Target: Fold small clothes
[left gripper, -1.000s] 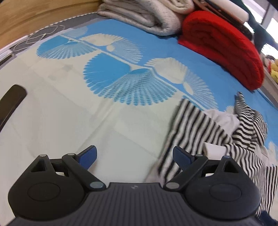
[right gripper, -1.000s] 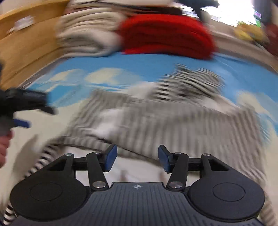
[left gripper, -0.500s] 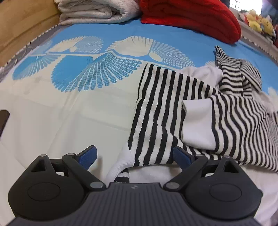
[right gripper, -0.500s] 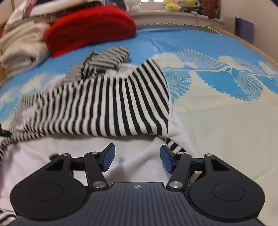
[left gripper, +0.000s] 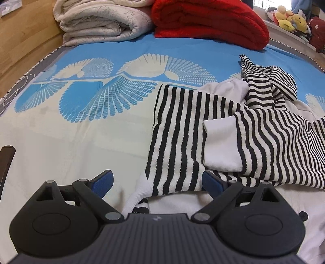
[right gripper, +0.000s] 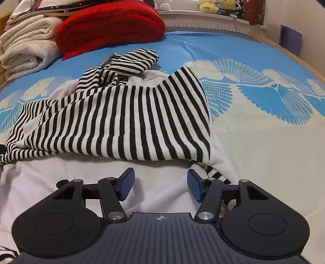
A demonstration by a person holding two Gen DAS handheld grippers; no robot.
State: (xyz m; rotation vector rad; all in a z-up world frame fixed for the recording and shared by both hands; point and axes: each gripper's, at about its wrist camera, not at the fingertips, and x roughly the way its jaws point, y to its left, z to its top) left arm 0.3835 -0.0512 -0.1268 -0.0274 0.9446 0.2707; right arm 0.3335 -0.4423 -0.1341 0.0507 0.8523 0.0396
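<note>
A small black-and-white striped garment [left gripper: 182,138] with white lining lies crumpled on the bed. It also shows in the right wrist view [right gripper: 121,119]. A white cuff [left gripper: 221,144] is folded over its stripes. My left gripper [left gripper: 157,182] is open, its fingers on either side of the garment's near left striped edge. My right gripper [right gripper: 159,184] is open over the white lining [right gripper: 97,178] at the garment's near edge, just in front of the striped panel. Neither gripper holds cloth.
The bed has a blue and cream feather-print cover [left gripper: 85,113]. A folded cream blanket [left gripper: 101,22] and a folded red blanket [left gripper: 209,22] lie at the far end. Plush toys [right gripper: 215,6] sit on a ledge behind. A wooden wall [left gripper: 22,40] runs along the left.
Both grippers have swung toward the garment and come closer to its near edge. The views were blurred a second ago and are now steady. Both grippers stay open.
</note>
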